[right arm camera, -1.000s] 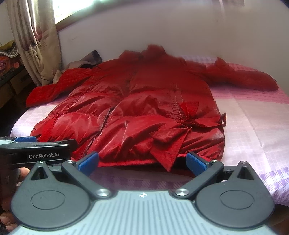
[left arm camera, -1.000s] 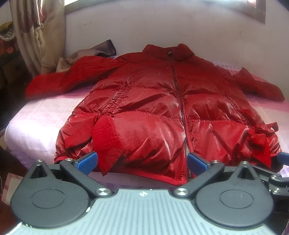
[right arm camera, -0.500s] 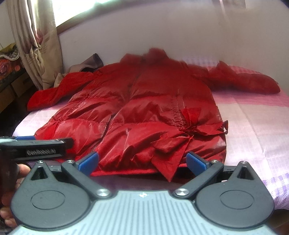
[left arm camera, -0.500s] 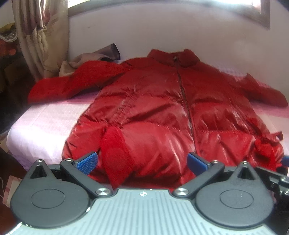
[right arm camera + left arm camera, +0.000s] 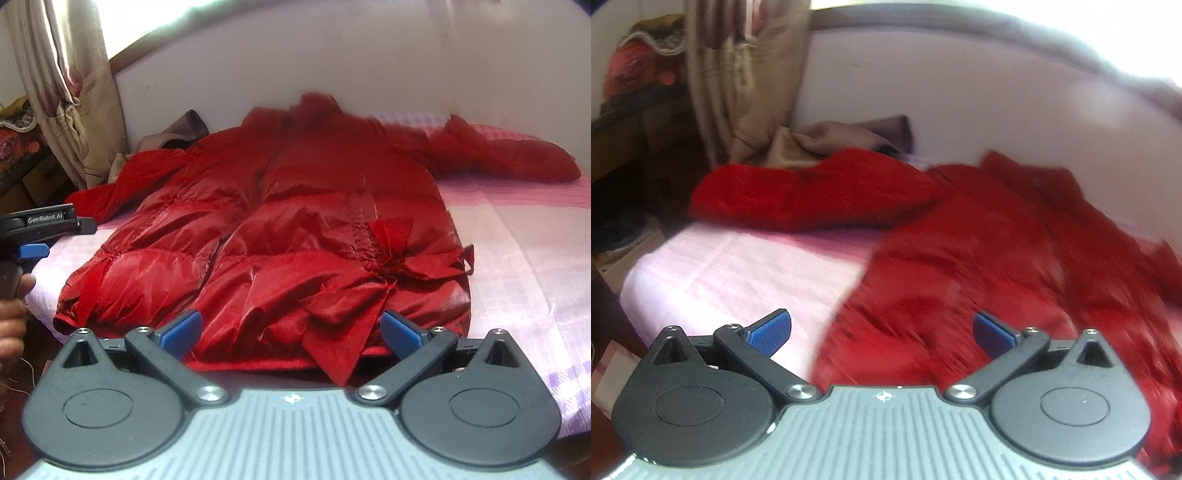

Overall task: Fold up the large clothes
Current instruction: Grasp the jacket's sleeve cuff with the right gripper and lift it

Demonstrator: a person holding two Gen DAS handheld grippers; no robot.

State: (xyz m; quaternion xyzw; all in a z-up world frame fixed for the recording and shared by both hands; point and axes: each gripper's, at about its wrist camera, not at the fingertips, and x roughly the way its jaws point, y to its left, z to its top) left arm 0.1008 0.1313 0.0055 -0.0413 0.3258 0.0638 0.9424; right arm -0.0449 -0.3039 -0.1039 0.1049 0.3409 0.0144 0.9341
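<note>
- A bed (image 5: 517, 236) with a pink checked sheet stands against a pale wall, a patterned curtain (image 5: 66, 92) hanging past its left end.
- The red padded jacket (image 5: 295, 221) lies front-up on the bed, zipped, collar toward the wall, both sleeves spread outward, hem at the bed's near edge.
- The left gripper (image 5: 881, 332) hovers above the jacket's left hem side, its view blurred; jaws wide apart, holding nothing.
- The right gripper (image 5: 290, 330) hangs just before the jacket's hem by the bow; jaws wide apart, also empty.
- No fold looks begun. A sound start is probably the left sleeve (image 5: 812, 195): pinch it near the cuff, lift lightly, carry it across the jacket's chest.
- The slick, puffy shell may slip, so grip a full pinch of fabric.
</note>
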